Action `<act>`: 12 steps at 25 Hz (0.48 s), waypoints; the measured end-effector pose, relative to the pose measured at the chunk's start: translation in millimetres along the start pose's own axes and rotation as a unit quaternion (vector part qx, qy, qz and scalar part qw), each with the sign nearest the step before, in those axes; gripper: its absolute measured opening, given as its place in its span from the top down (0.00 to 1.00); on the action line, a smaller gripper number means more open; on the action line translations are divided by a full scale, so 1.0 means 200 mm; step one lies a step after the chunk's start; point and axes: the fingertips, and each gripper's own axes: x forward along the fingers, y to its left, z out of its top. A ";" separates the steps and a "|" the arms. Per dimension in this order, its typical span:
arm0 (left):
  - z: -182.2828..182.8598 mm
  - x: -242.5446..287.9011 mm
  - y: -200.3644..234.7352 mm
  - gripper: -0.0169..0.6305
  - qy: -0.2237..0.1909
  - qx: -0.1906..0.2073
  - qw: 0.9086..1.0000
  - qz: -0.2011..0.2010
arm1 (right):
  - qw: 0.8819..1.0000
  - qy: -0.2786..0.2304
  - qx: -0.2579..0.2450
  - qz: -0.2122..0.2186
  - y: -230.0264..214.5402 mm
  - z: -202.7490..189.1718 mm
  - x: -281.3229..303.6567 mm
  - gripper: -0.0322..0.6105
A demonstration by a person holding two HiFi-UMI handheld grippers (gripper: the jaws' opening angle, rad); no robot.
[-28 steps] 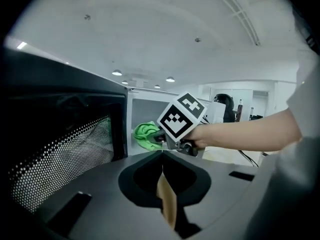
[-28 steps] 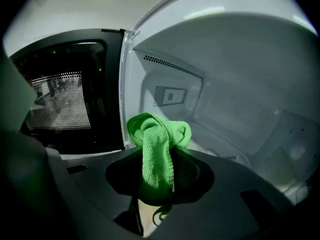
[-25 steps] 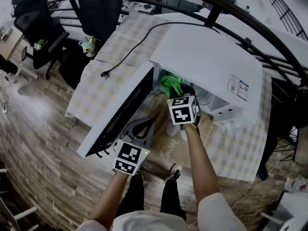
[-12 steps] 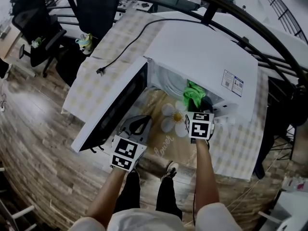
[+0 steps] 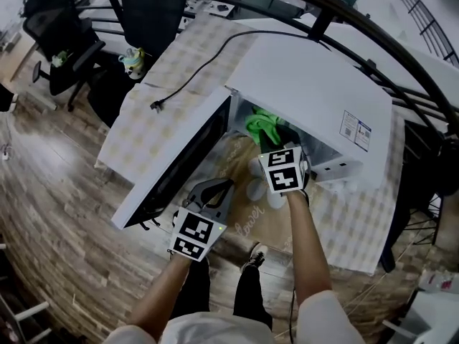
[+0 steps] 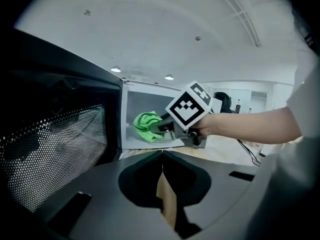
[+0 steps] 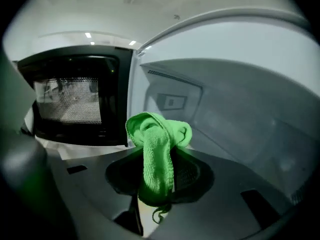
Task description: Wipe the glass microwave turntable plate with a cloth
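Observation:
The white microwave (image 5: 308, 84) stands on the table with its door (image 5: 176, 170) swung open to the left. My right gripper (image 5: 276, 145) reaches into the cavity, shut on a bright green cloth (image 5: 259, 125) (image 7: 157, 134) bunched at the jaw tips (image 7: 159, 156). In the left gripper view the cloth (image 6: 145, 125) sits low over the cavity floor, in front of the right gripper (image 6: 161, 126). The glass plate is not clearly visible; cloth and gripper cover that spot. My left gripper (image 5: 226, 185) (image 6: 162, 153) hovers outside by the door, shut and empty.
The dark mesh door (image 6: 55, 134) (image 7: 75, 104) is close on the left. A floral mat (image 5: 251, 217) lies before the microwave on the checked tablecloth (image 5: 143, 120). A black power cord (image 5: 193, 74) trails left. Office chairs (image 5: 68, 49) stand beyond the table.
The right gripper with the cloth swept to the right side of the cavity, then back to the left and deeper. The left gripper stayed shut by the door.

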 end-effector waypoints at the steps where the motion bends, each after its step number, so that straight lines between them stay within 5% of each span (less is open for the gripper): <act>1: -0.01 0.00 0.01 0.95 0.002 -0.001 1.000 0.001 | 1.000 0.003 -0.020 0.017 0.05 0.02 0.05 0.74; 6: -0.04 -0.02 0.04 0.95 0.006 0.000 1.000 0.003 | 1.000 0.014 -0.023 0.017 0.02 -0.01 0.17 0.74; 12: -0.09 -0.01 0.05 0.95 0.010 -0.005 1.000 -0.004 | 0.991 0.033 0.060 -0.115 -0.38 -0.16 0.14 0.74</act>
